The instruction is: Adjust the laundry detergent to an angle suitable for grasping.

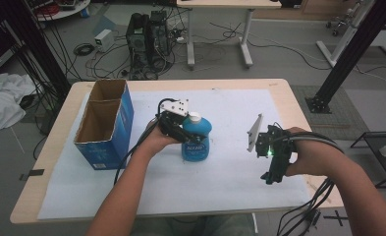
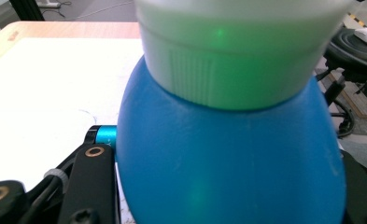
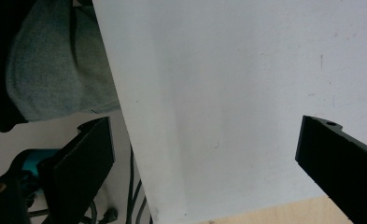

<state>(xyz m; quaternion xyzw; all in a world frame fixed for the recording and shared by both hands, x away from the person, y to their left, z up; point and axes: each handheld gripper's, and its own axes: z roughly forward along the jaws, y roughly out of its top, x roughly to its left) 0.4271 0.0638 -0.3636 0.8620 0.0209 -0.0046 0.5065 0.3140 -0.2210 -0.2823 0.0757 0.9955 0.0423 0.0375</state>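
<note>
1. The right gripper (image 1: 270, 178) is held nearest the person's edge of the table (image 1: 279, 86), tipped downward over the white sheet (image 1: 230, 167). In the right gripper view its two black jaws are seen standing wide apart, with nothing between them except the sheet below and a strip of bare wood at the near rim.

2. Well off to that gripper's side, the left gripper (image 1: 186, 137) is seen pressed against the blue bottle (image 1: 196, 140). The bottle is clamped between the jaws just under its shoulder, so the jaws are closed on it as far as its body allows. In the left gripper view the blue body (image 2: 228, 163) is seen right in front of the camera, with the ribbed white cap (image 2: 232, 56) directly above the jaws and tinted green by a light.

3. The bottle is shown upright, its base on the white sheet, near the middle of the table.

4. Beyond the left hand (image 1: 156, 140), on the side away from the bottle, an open blue cardboard box (image 1: 107, 125) is seen standing on the sheet, apart from the gripper.
</note>
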